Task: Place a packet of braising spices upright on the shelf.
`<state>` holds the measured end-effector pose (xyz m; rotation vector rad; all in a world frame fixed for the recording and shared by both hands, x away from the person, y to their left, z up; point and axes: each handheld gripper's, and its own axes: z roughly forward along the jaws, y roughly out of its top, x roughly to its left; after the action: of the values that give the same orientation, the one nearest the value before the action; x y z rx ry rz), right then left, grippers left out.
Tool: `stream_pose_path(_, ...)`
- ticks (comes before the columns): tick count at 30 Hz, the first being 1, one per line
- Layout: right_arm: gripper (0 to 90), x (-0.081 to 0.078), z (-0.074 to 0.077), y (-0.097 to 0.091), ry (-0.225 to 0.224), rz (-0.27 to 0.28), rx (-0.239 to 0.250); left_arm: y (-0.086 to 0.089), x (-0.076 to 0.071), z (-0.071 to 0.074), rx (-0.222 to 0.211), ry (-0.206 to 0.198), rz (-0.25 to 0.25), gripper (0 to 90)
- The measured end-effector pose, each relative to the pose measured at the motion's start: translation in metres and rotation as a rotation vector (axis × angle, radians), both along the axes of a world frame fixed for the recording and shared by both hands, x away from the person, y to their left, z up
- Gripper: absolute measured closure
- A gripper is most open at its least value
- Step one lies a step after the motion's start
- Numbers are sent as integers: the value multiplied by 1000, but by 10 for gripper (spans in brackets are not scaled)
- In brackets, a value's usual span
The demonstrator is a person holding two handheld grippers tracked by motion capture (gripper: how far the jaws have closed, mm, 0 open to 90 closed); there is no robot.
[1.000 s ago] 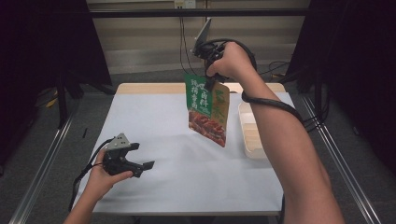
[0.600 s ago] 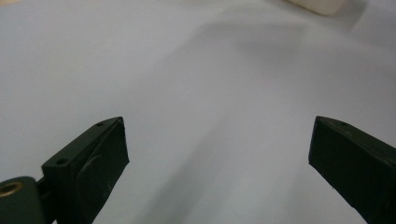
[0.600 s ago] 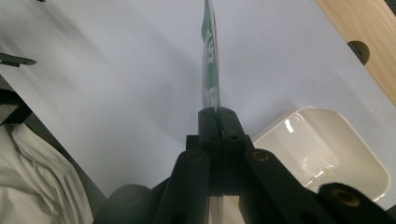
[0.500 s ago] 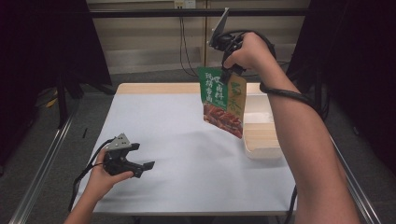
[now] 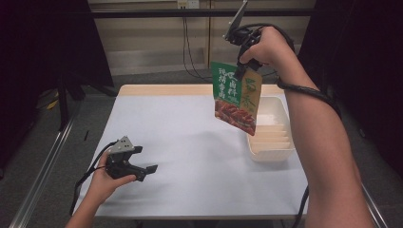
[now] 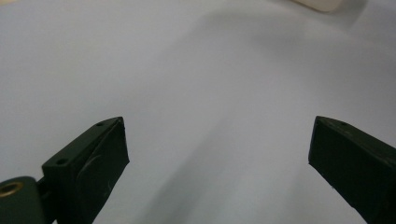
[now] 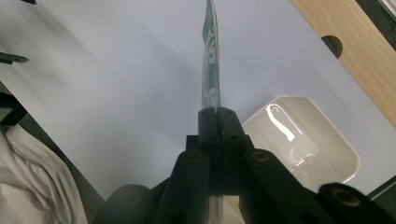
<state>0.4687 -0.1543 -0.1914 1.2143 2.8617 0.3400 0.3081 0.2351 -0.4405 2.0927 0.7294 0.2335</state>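
A green and red food packet (image 5: 236, 97) hangs high over the table's right side, pinched at its top edge by my right gripper (image 5: 241, 70). In the right gripper view the packet (image 7: 211, 60) shows edge-on, running up from the closed jaws of the right gripper (image 7: 218, 114). Below and to the right of the packet sits a cream slotted tray (image 5: 271, 130), whose rim (image 7: 299, 140) appears beside the jaws. My left gripper (image 5: 145, 170) rests low near the table's front left, held in a hand. It stands open (image 6: 219, 149) with only bare white table between its jaws.
The white table (image 5: 190, 142) has a wooden strip (image 5: 166, 89) along its far edge. Cables (image 5: 190, 42) hang against the back wall. Metal floor rails (image 5: 43, 166) run along the left side. A cable trails from each gripper.
My right gripper has carried the packet to the right and slightly higher, from over the table's middle toward the tray. The left gripper has stayed where it was.
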Motion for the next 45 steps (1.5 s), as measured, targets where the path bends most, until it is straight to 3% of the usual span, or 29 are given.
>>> stream_pose_path(3, 900, 1, 0, -3, -4, 1, -5, 1, 1, 1, 14, -20, 1, 46)
stream_pose_path(4, 900, 1, 1, -5, -5, -1, -6, 1, 0, 1, 0, -2, 3, 46)
stream_pose_path(8, 900, 2, 4, -10, -9, -5, -6, 1, 1, 1, 15, -15, -4, 46)
stream_pose_path(17, 900, 4, 13, -36, -50, -46, 6, 1, -1, 1, -1, -3, 3, 46)
stream_pose_path(34, 900, 5, 12, -75, -73, -98, 11, 0, 1, 0, 11, -2, -1, 46)
stream_pose_path(45, 900, 7, 9, -95, -109, -100, -29, -2, 0, -2, 26, 4, 3, 46)
